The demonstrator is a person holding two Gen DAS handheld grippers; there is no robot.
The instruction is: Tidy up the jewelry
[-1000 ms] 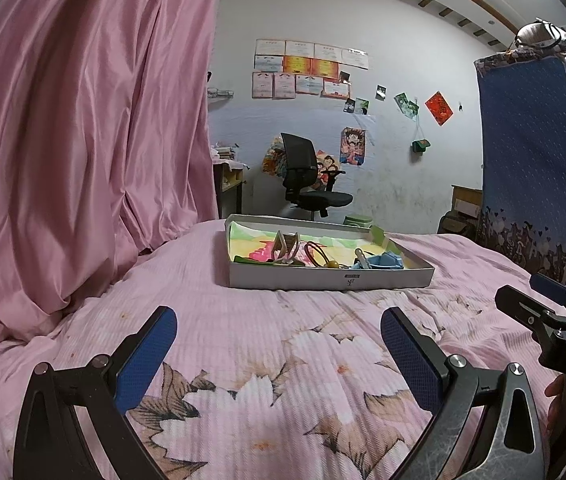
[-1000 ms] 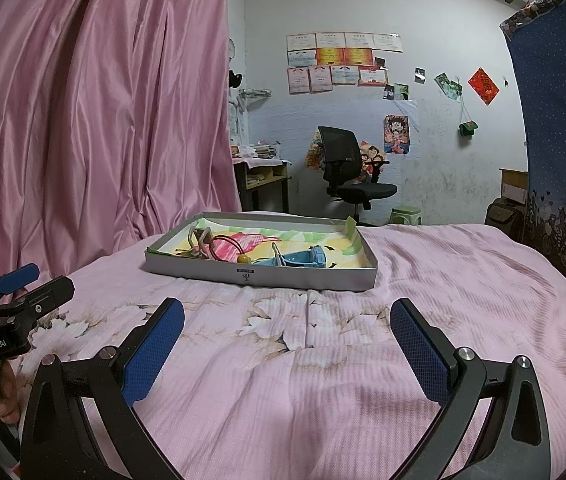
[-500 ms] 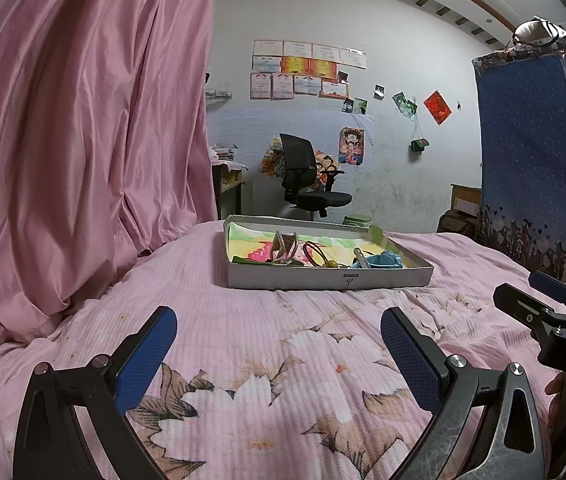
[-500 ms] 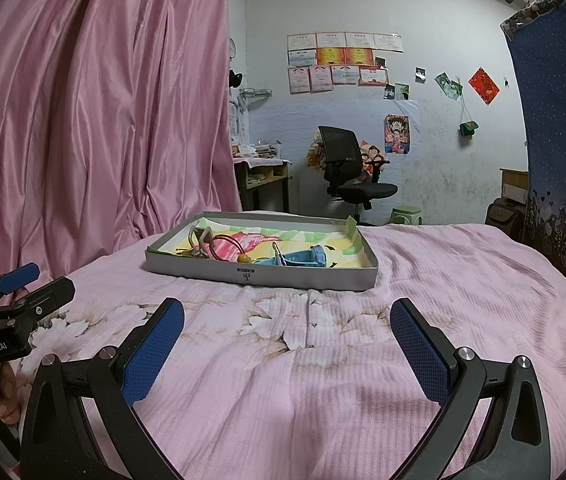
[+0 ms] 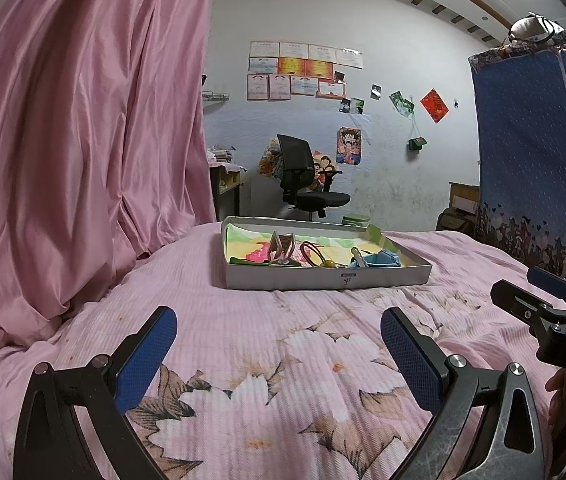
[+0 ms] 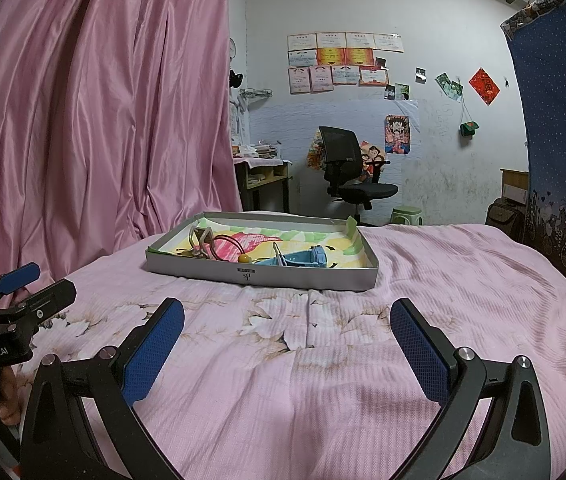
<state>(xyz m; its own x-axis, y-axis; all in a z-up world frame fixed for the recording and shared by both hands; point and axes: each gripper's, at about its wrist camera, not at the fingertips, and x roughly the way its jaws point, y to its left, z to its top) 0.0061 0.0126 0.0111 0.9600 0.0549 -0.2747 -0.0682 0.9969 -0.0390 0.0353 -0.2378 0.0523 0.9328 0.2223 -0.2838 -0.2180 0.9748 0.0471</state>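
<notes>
A shallow grey box with a colourful lining rests on the pink floral bedspread, well ahead of both grippers. Inside it lie a beige hair claw, a red cord with a yellow bead and a light blue watch. My left gripper hovers low over the bed, open and holding nothing. My right gripper is likewise open and holds nothing. Each gripper appears at the edge of the other's view.
A pink curtain hangs along the left side of the bed. A blue fabric wardrobe stands on the right. Past the bed are a black office chair, a small desk and a green stool.
Both views have barely shifted; the left gripper has eased very slightly forward. Nothing was taken hold of or released.
</notes>
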